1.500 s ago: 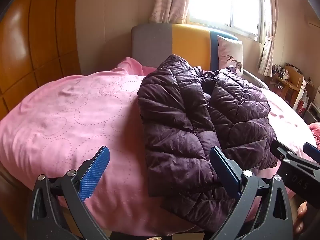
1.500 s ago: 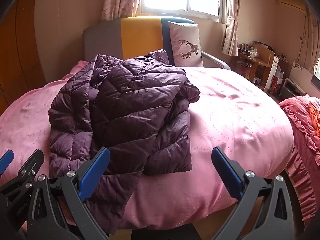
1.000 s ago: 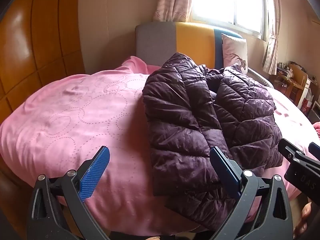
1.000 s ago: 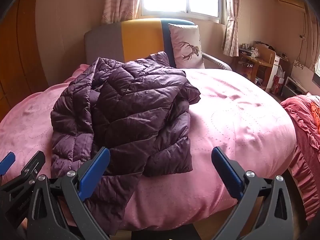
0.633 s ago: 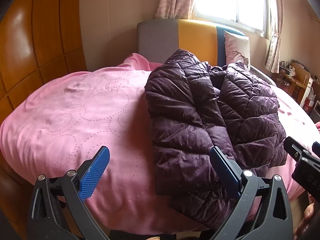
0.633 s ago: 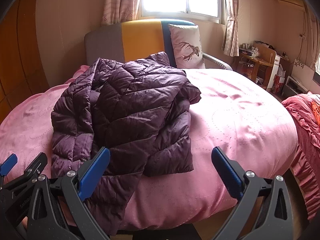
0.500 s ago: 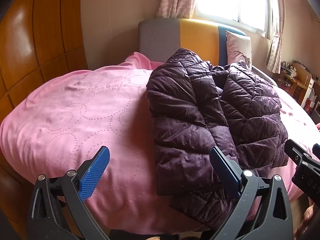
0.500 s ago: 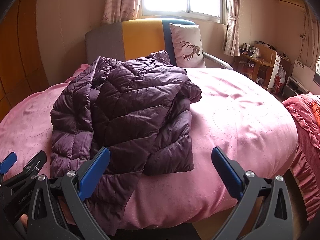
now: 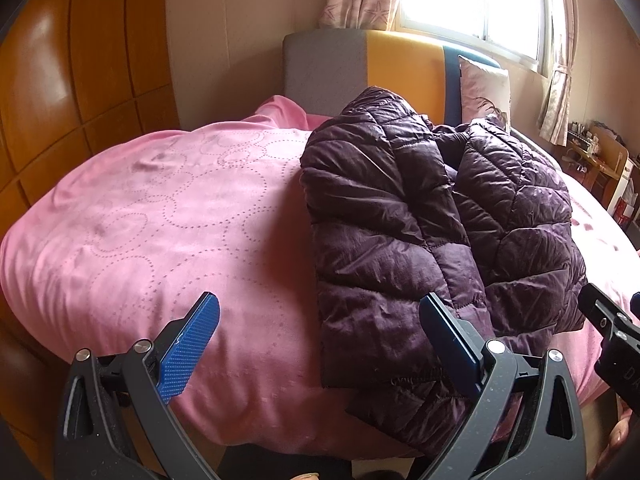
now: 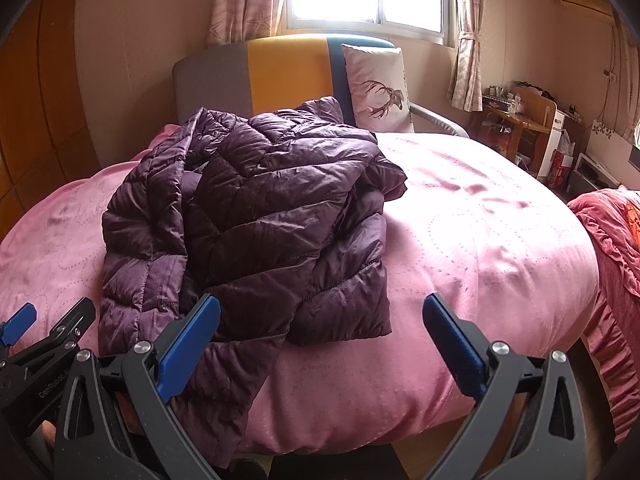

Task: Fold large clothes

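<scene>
A dark purple quilted puffer jacket (image 9: pixel 420 240) (image 10: pixel 260 216) lies bunched and partly folded on a pink bedspread (image 9: pixel 160 232) (image 10: pixel 480 232). Its lower hem hangs over the bed's front edge. My left gripper (image 9: pixel 320 340) is open at the front edge, its right finger in front of the jacket's hem, nothing between the fingers. My right gripper (image 10: pixel 320 340) is open too, just in front of the jacket's lower right corner, holding nothing. Each gripper shows at the edge of the other's view.
A grey, yellow and blue headboard (image 10: pixel 280 76) and a deer-print pillow (image 10: pixel 378 88) stand at the far end. Wooden wardrobe panels (image 9: pixel 60 80) are on the left. A red ruffled cover (image 10: pixel 612 260) and a cluttered wooden desk (image 10: pixel 520 120) are on the right.
Both grippers have drifted slightly, the left view shifting so the jacket sits a bit further right. Both stay open; the jacket has not moved.
</scene>
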`<move>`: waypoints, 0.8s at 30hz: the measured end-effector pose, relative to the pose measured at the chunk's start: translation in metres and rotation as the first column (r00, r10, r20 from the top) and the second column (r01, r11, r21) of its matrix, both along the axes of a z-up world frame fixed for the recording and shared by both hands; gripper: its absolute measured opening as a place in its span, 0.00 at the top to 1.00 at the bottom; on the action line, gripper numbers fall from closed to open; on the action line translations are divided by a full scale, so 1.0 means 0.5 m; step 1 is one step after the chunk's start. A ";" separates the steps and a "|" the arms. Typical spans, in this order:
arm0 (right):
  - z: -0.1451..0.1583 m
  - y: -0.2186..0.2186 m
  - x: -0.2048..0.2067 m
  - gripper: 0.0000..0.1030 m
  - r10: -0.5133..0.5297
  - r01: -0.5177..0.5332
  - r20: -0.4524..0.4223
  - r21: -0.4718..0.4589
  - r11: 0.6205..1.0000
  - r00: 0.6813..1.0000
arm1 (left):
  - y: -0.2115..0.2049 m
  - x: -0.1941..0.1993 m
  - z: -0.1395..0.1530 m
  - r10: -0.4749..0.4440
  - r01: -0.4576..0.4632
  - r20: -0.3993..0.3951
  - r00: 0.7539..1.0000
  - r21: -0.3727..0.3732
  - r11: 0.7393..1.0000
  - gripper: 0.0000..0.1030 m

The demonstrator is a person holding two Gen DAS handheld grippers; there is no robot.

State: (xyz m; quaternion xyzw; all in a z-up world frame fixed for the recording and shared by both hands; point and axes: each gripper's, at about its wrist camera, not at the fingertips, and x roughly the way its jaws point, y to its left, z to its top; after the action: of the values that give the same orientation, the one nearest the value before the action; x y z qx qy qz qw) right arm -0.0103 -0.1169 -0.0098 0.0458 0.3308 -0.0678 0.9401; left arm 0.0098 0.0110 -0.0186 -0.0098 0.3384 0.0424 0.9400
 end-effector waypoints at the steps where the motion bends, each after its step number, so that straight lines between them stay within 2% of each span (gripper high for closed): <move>1: 0.000 0.001 -0.001 0.02 0.002 -0.002 0.000 0.000 1.000 1.000 | -0.002 -0.001 0.001 -0.002 0.002 0.002 1.000 0.001 1.000 0.04; 20: 0.016 0.004 -0.010 0.02 0.014 -0.014 0.023 0.007 1.000 1.000 | -0.017 -0.018 0.016 -0.036 0.035 0.017 0.999 0.029 0.999 0.04; 24: 0.013 -0.002 -0.004 0.02 0.023 -0.023 0.019 -0.001 1.000 1.000 | -0.017 -0.012 0.007 -0.059 0.059 0.010 0.998 0.004 0.998 0.04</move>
State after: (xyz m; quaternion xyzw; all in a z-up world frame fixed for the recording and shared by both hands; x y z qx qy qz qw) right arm -0.0122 -0.1181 -0.0033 0.0424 0.3223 -0.0565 0.9440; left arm 0.0038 0.0023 -0.0151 0.0018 0.3338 0.0151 0.9425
